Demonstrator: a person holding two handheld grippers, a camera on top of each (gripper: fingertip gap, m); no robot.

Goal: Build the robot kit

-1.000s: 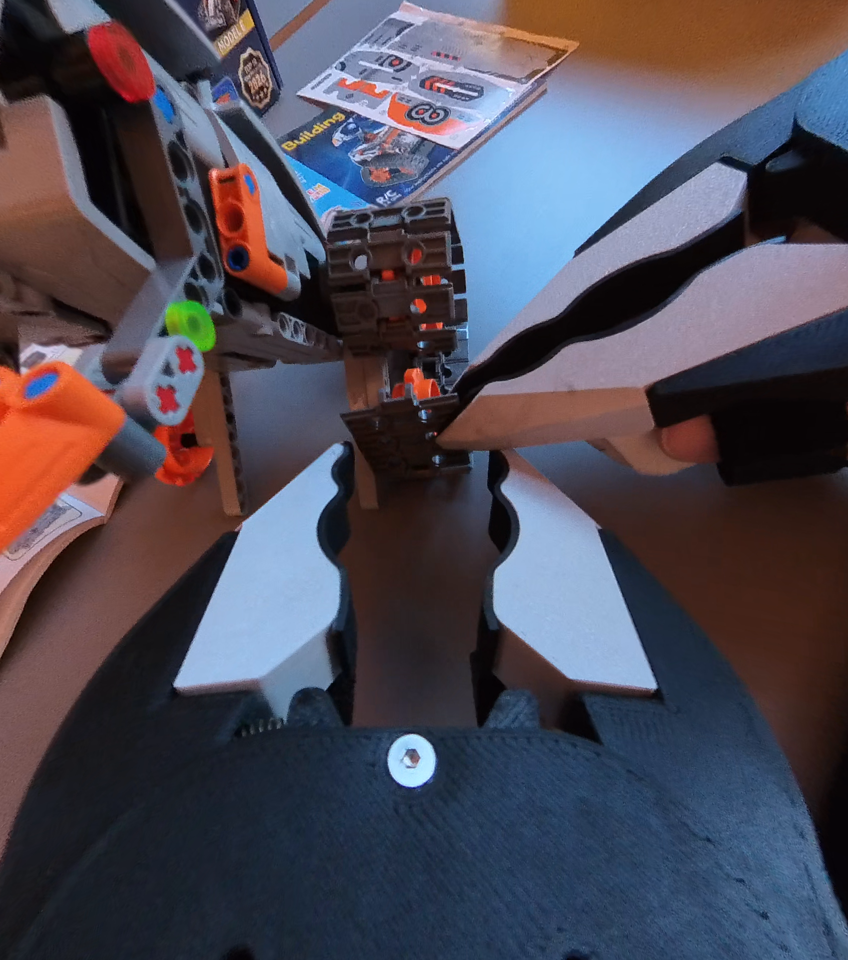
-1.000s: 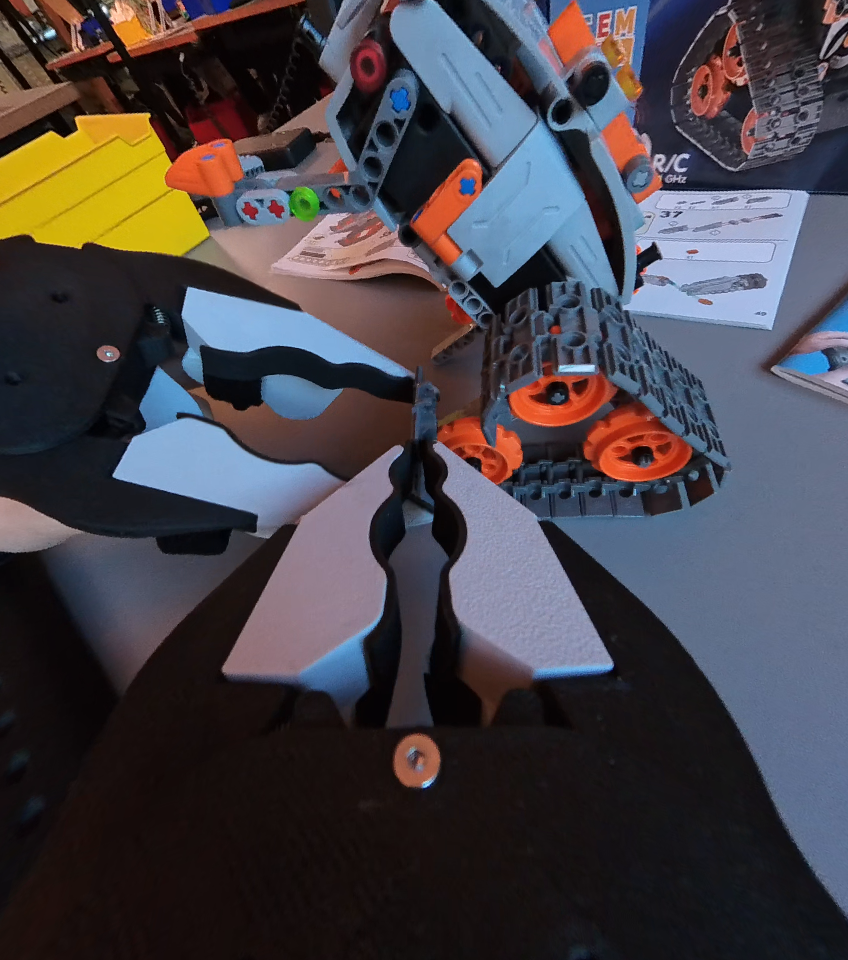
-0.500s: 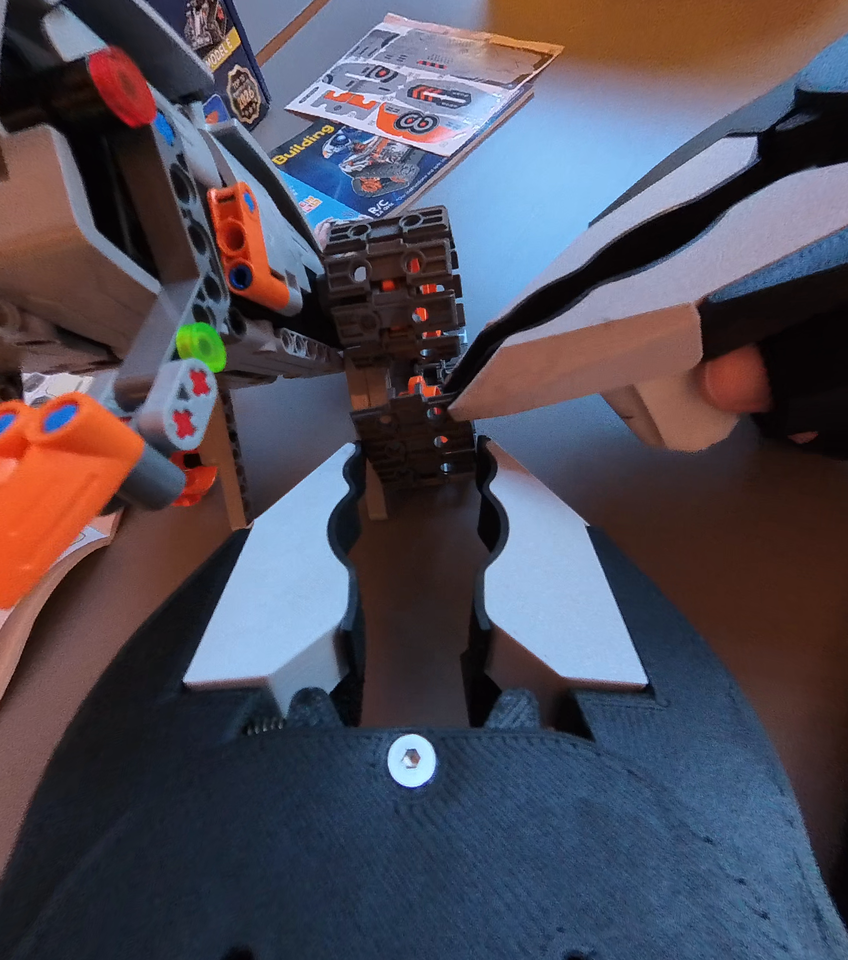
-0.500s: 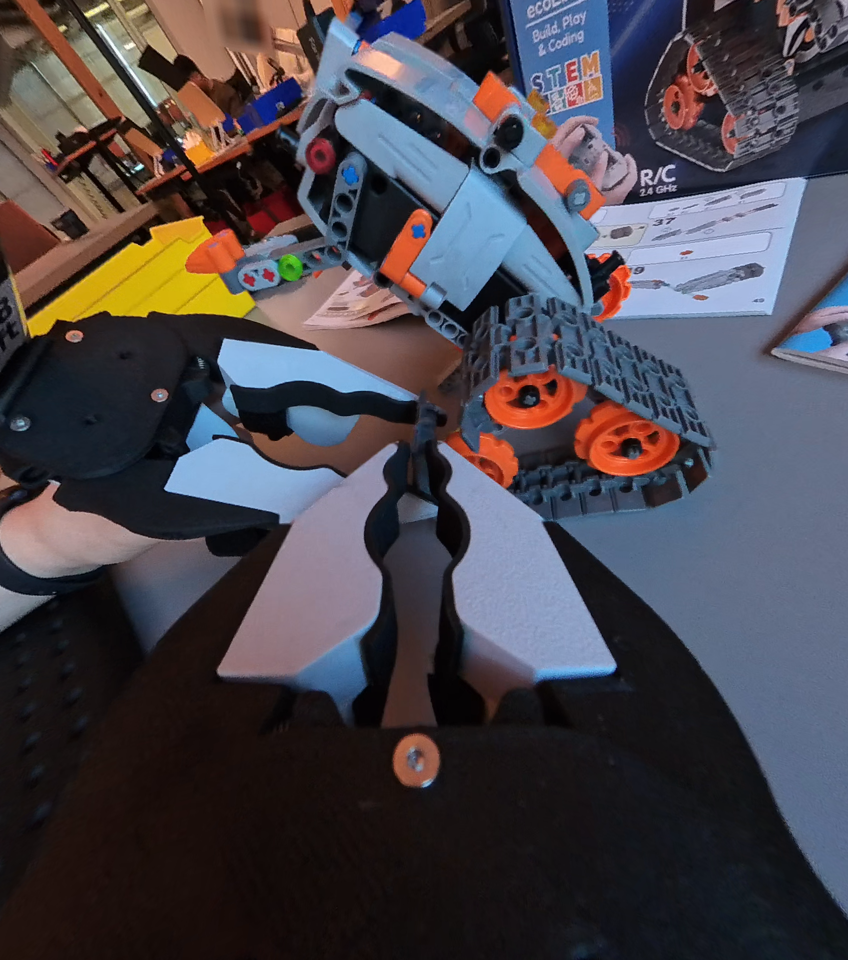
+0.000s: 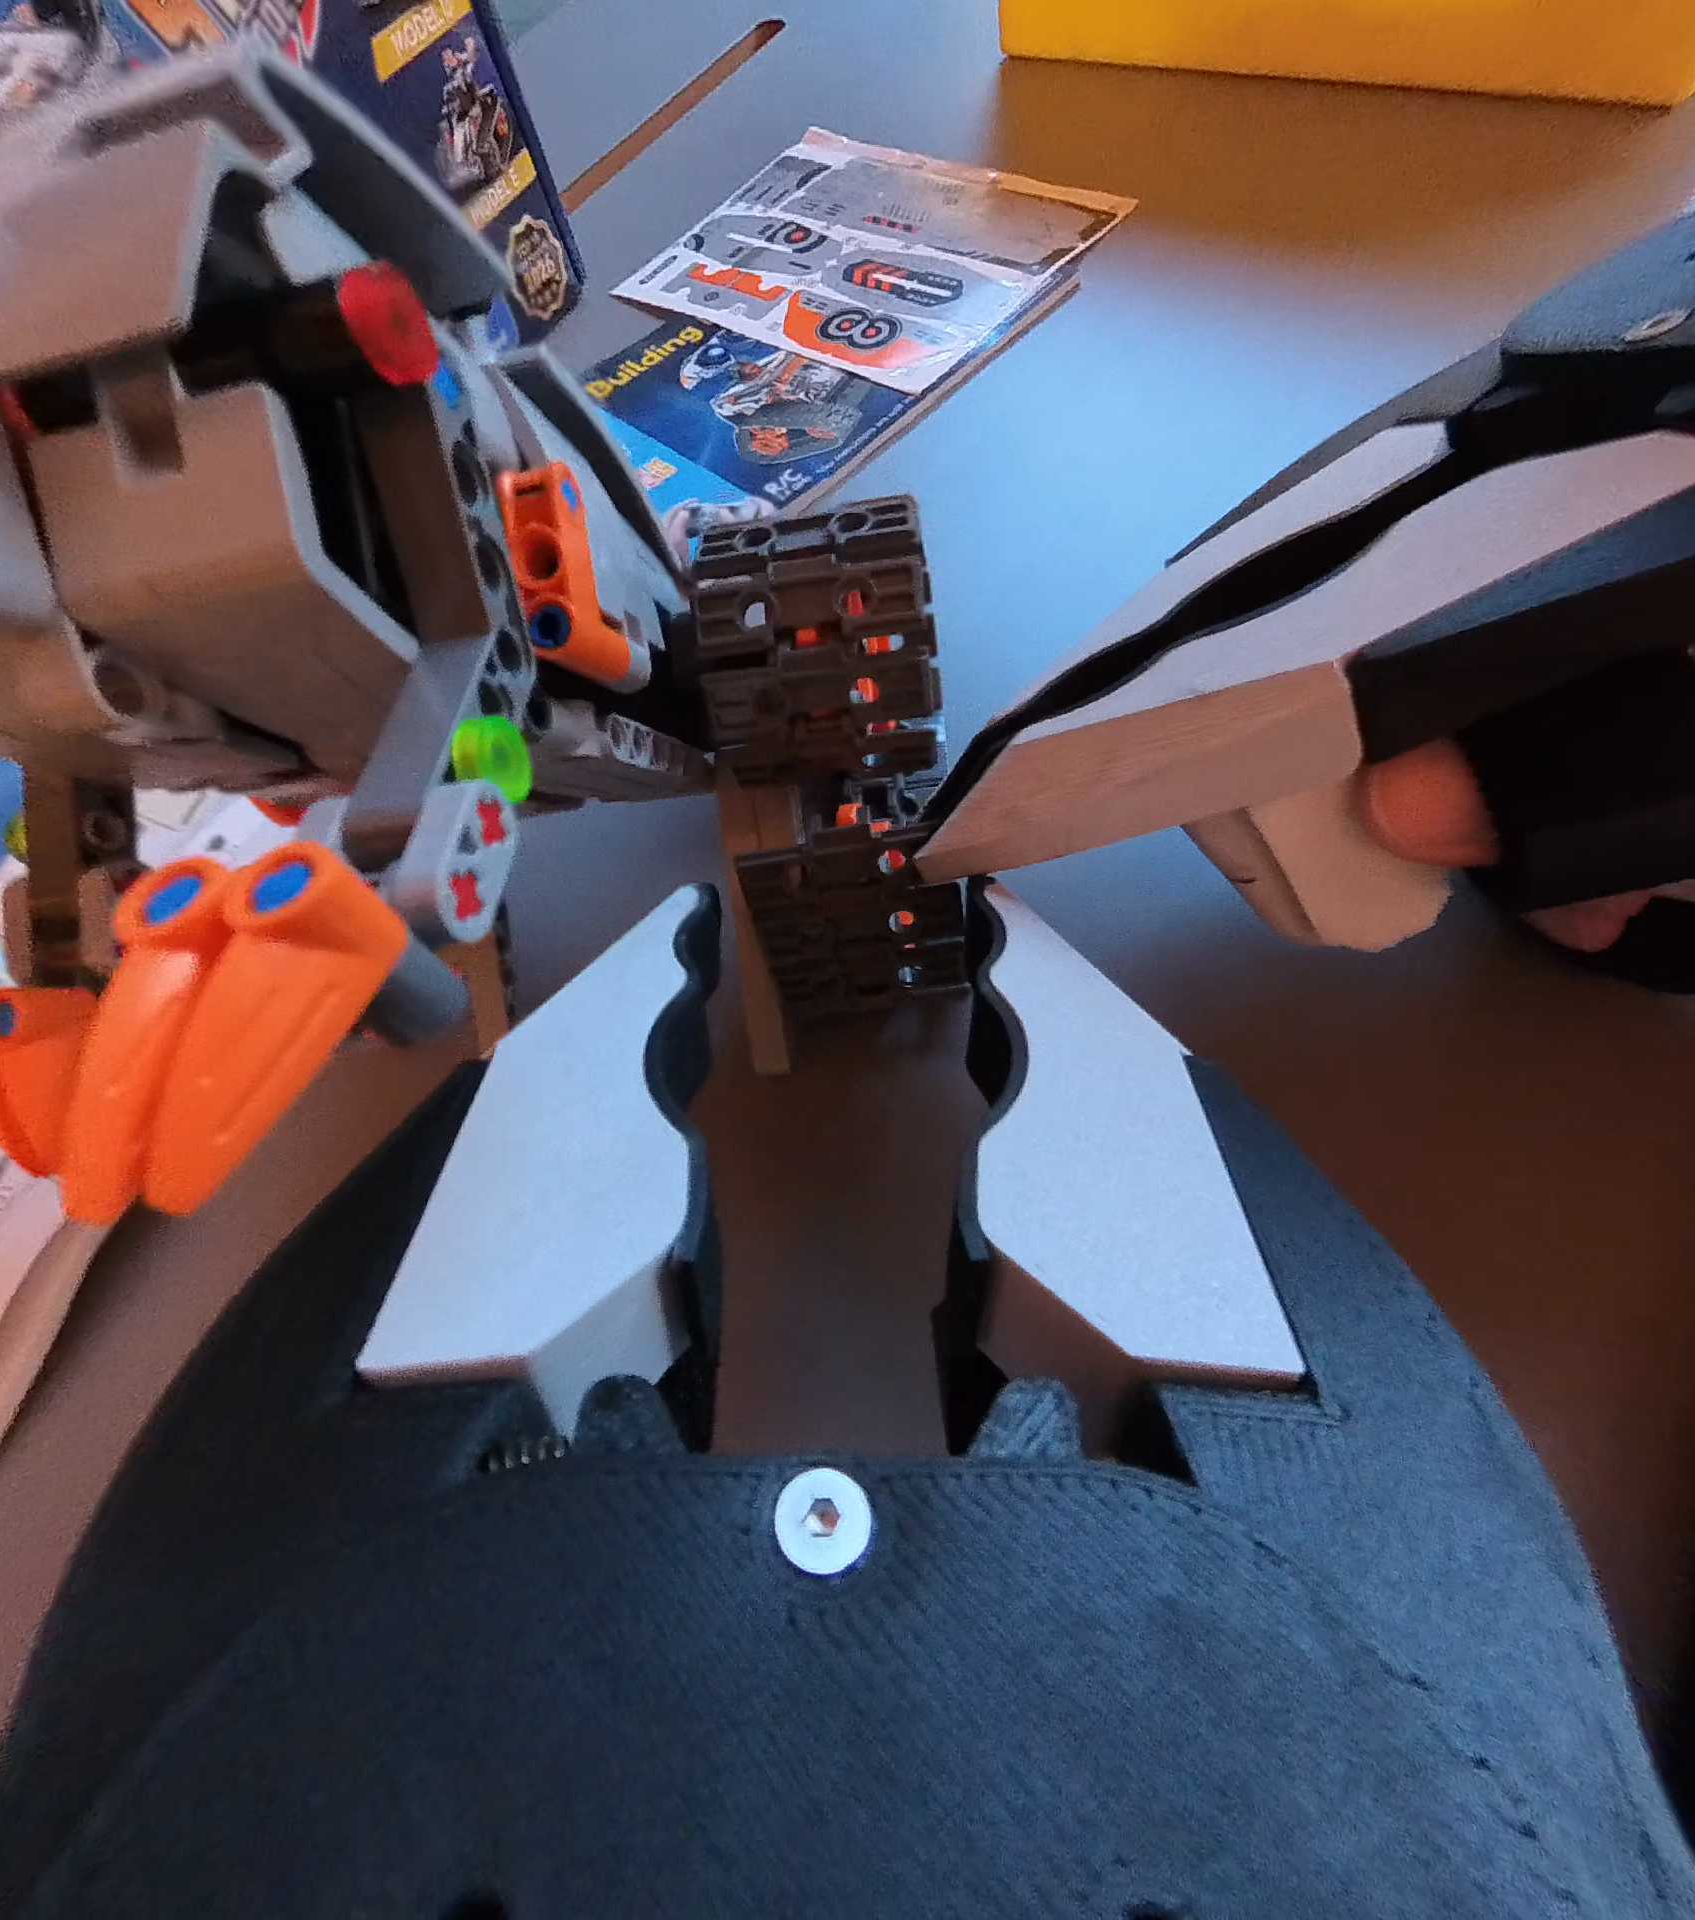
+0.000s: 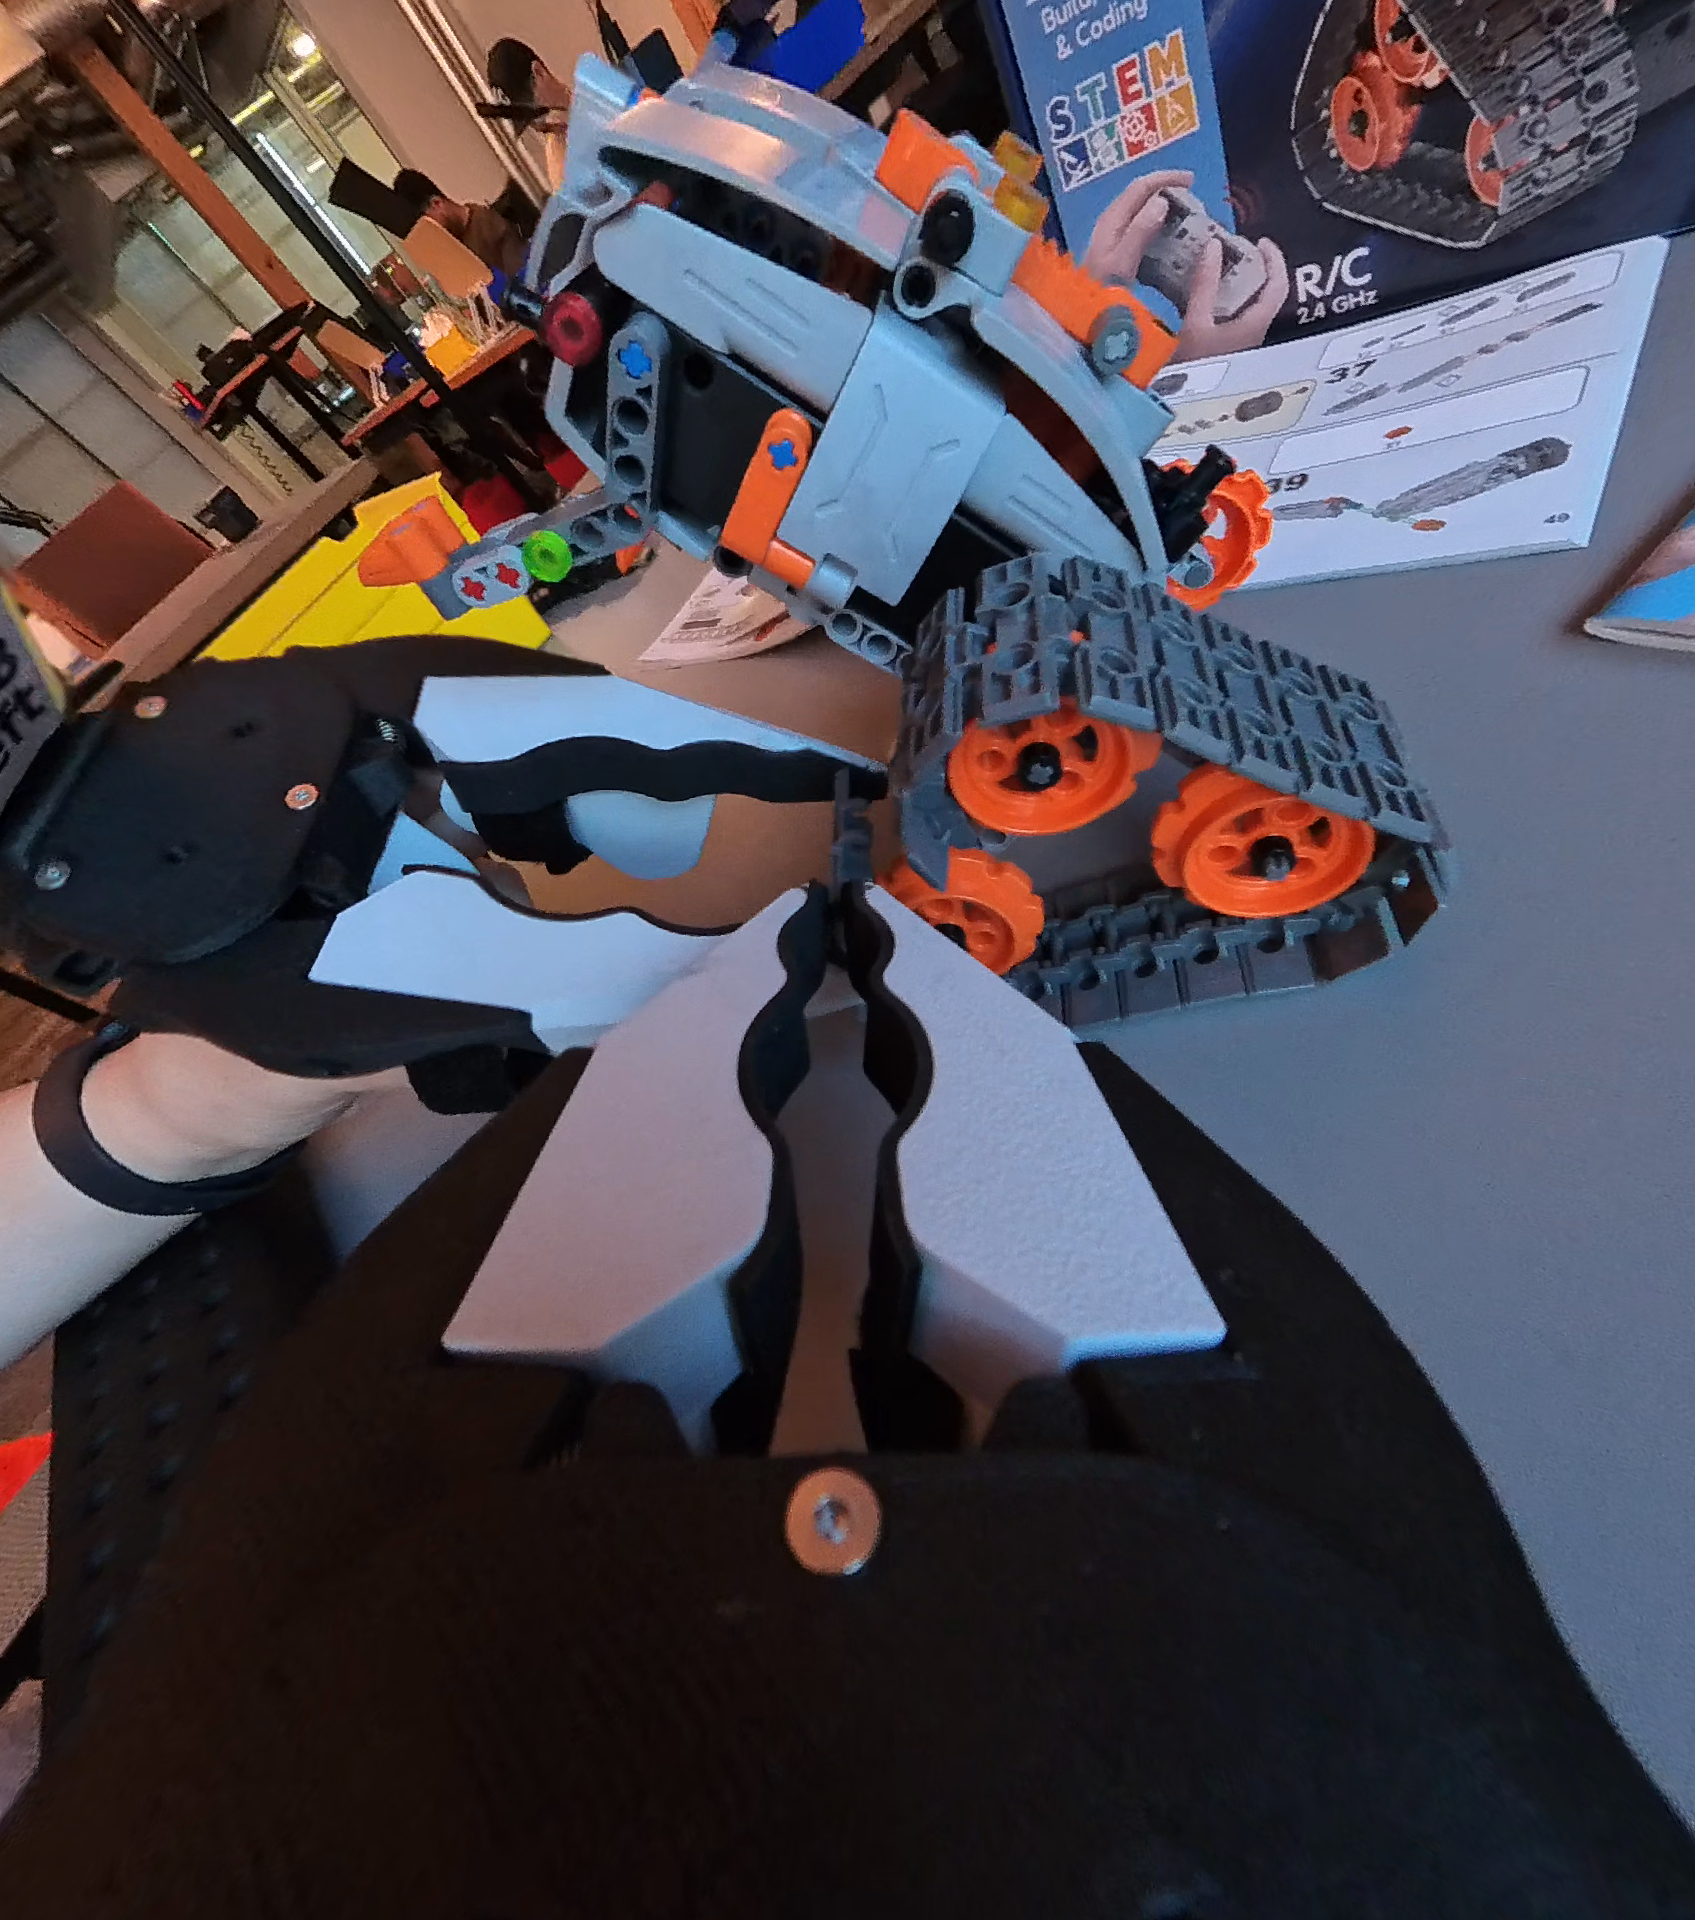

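Track strip [image 6: 848, 831] in pinched right gripper [image 6: 838, 914].

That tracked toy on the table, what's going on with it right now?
A person works on a grey and orange tracked vehicle model with two handheld grippers. The right gripper is shut on a small dark track link at the front end of the grey track. The left gripper is open, its fingers on either side of that track end. The model tilts up, resting on its track. Instruction sheets and a printed box lie behind it.
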